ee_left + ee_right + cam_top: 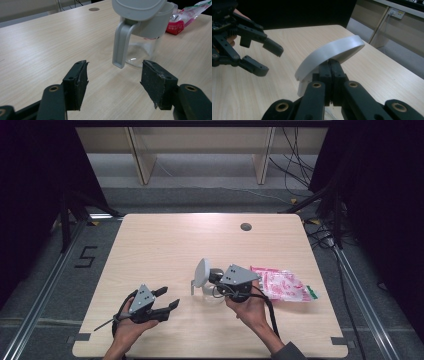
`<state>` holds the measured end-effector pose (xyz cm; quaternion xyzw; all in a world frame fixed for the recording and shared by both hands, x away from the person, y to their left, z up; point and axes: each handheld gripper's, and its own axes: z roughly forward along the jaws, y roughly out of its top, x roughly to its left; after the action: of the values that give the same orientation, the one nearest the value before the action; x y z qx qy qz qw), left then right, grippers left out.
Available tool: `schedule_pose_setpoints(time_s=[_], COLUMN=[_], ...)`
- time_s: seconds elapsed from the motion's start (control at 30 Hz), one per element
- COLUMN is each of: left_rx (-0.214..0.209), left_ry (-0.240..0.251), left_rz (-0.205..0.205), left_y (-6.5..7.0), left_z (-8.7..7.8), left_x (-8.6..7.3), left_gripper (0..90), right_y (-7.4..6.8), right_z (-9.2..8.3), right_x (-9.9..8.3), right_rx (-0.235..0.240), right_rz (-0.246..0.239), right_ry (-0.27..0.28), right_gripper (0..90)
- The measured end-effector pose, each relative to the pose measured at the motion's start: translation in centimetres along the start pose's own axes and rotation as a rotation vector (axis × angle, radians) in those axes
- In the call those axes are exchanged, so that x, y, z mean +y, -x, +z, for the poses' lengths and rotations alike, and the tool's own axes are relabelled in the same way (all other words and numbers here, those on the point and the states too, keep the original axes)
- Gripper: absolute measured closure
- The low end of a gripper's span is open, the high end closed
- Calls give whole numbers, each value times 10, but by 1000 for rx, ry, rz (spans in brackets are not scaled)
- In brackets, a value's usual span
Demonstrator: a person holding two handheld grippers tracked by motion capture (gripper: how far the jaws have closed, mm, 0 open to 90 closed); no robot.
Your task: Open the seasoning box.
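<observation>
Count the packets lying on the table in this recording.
1. A pink-and-white snack packet lies right of the clear jug, behind the right claw in the high view. Anything behind the jug or hands would be hidden.

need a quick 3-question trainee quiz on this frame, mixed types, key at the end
1. True or false: the left tool has its jaws apart with nothing between them.
2. What is the right tool clamped on? A) the pitcher's handle B) the pitcher's raised lid C) the red and white packet
3. Fill in: the red and white packet lies on the table to the ____ of the pitcher in the high view.

Key: 1 true; 2 B, the lid; 3 right.
</observation>
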<state>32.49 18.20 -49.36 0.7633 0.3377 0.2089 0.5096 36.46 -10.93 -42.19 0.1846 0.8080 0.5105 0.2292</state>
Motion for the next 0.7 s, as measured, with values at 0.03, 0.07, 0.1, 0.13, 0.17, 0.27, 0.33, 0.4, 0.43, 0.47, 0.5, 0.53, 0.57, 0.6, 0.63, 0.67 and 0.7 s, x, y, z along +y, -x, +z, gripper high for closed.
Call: schedule_pose_setpoints(time_s=[0.03,0.07,0.1,0.13,0.17,0.27,0.33,0.4,0.43,0.47,0.5,0.53,0.57,0.6,0.63,0.67,0.7], left_rx=[-3,-8,-8,-14,-2,-2,-4,3,-11,-11,-20,-20,-20,-22,-22,-28,-29], left_ry=[-10,-9,-9,-10,-17,-19,-20,-20,-19,-19,-11,-11,-18,-4,-4,-13,-11], left_rz=[9,8,8,11,20,11,12,14,21,21,25,25,30,24,24,21,17], left_y=[1,1,1,1,1,2,3,4,6,6,8,8,9,10,10,10,10], left_z=[0,1,1,1,0,0,0,0,0,0,-1,-1,-2,-1,-1,-2,-2], left_x=[-3,-5,-5,-6,-7,-8,-10,-11,-11,-11,-11,-11,-11,-12,-12,-13,-13], left_gripper=[364,364,363,363,365,360,358,358,357,357,355,353,348,342,339,338,338], right_y=[-2,-2,-3,-3,-5,-8,-10,-10,-9,-9,-6,-6,-2,2,2,10,10], right_z=[2,2,4,4,5,7,9,9,7,7,1,1,-6,-11,-11,-26,-26], right_x=[1,2,3,3,5,7,9,9,10,10,7,7,2,-3,-3,-16,-16], right_rx=[8,8,8,8,13,18,28,24,27,27,17,17,1,-8,-8,-31,-31], right_rz=[-2,-5,-12,-12,-15,-23,-33,-28,-35,-35,-10,-10,5,11,11,68,68], right_ry=[1,-2,4,4,3,6,5,5,5,5,1,1,-7,-4,-4,-10,-10], right_gripper=[900,900,900,900,900,900,899,893,885,885,867,867,847,836,836,805,805])
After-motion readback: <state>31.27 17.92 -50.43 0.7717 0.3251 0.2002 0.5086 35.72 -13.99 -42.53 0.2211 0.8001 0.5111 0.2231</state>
